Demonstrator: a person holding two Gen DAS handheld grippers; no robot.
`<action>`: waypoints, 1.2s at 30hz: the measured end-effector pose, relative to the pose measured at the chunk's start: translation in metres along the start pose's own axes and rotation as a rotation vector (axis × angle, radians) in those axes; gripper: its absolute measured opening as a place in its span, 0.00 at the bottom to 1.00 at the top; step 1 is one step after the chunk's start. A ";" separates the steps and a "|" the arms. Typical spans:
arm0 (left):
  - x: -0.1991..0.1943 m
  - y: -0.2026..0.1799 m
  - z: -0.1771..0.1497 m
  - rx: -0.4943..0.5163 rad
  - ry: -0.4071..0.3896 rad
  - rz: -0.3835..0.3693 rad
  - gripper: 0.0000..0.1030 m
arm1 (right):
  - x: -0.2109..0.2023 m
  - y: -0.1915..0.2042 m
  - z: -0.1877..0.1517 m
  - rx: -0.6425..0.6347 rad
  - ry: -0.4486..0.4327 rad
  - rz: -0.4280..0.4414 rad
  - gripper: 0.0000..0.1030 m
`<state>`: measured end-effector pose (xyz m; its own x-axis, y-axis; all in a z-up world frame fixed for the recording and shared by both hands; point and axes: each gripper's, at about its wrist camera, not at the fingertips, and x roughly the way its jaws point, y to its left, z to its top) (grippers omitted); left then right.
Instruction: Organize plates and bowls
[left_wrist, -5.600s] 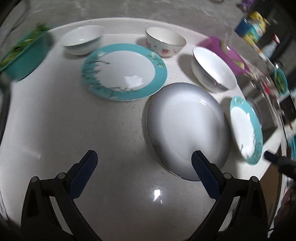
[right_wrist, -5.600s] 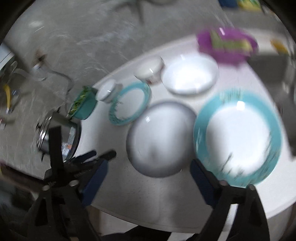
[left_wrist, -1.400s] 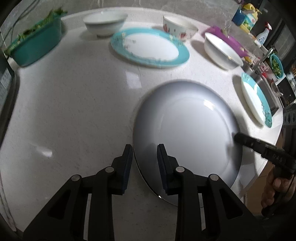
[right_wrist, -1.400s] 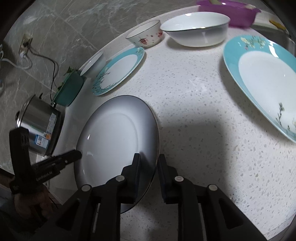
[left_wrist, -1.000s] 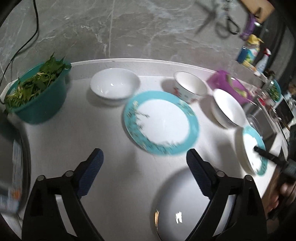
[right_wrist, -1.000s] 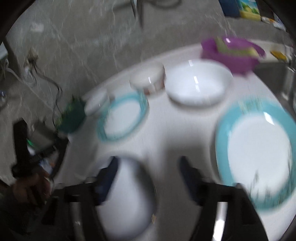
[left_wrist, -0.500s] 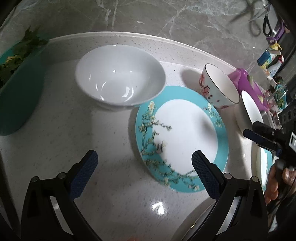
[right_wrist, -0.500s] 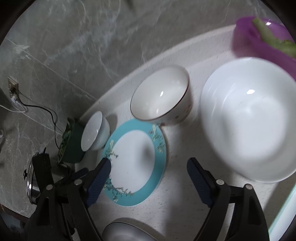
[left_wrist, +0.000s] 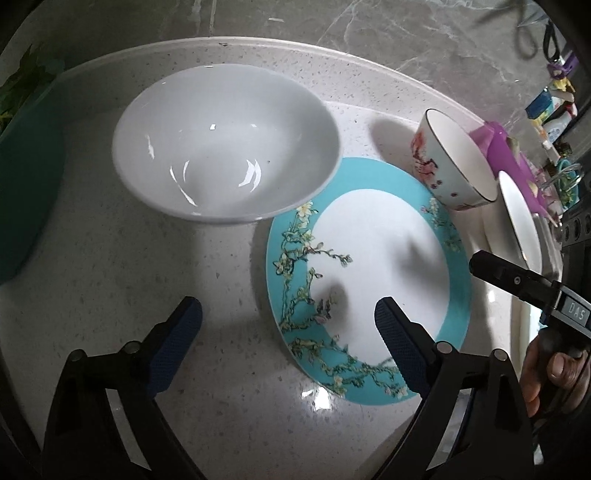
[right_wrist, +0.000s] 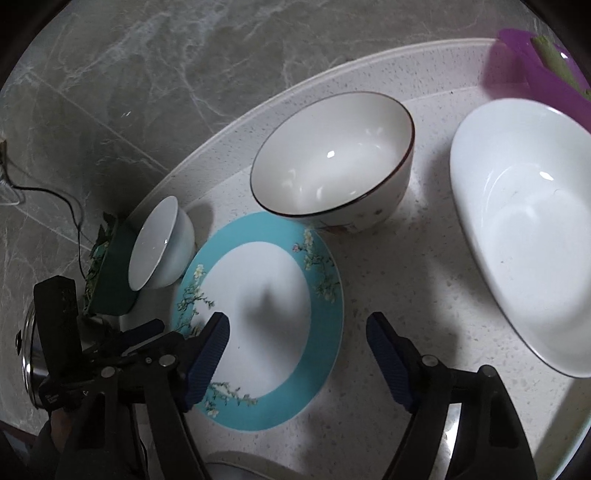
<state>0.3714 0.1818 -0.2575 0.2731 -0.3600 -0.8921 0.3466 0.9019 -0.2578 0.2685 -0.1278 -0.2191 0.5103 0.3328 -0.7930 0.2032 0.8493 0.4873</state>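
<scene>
Hovering lower over teal plate (left_wrist: 369, 273)

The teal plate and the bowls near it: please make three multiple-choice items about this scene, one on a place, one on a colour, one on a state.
1. Where does the plain white bowl stand, seen from the left wrist?
A. Up and left of the teal plate
B. On top of the plate
C. Inside the floral bowl

2. What colour is the plate's border?
A. Purple
B. Teal
C. Black

3. How are the left tongs?
A. Shut on the plate
B. Shut on a bowl
C. Wide apart, gripping nothing

Answers:
1 A, the bowl sits on the counter beside the plate's upper left edge.
2 B, a teal band with blossom branches rings the white centre.
3 C, both pads stand wide apart, closing slightly, pressing on nothing.
</scene>
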 end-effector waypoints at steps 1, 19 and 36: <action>0.000 0.000 0.000 -0.001 -0.004 0.000 0.90 | 0.002 -0.001 0.001 0.008 0.004 -0.002 0.74; 0.008 -0.011 0.014 0.071 -0.008 0.084 0.29 | 0.013 -0.008 0.004 -0.011 0.013 -0.068 0.15; -0.007 -0.015 -0.004 0.013 0.007 0.038 0.24 | -0.005 -0.006 -0.007 0.040 0.003 -0.080 0.15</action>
<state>0.3604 0.1720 -0.2495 0.2798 -0.3240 -0.9037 0.3476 0.9117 -0.2192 0.2588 -0.1314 -0.2211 0.4884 0.2656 -0.8312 0.2769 0.8561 0.4363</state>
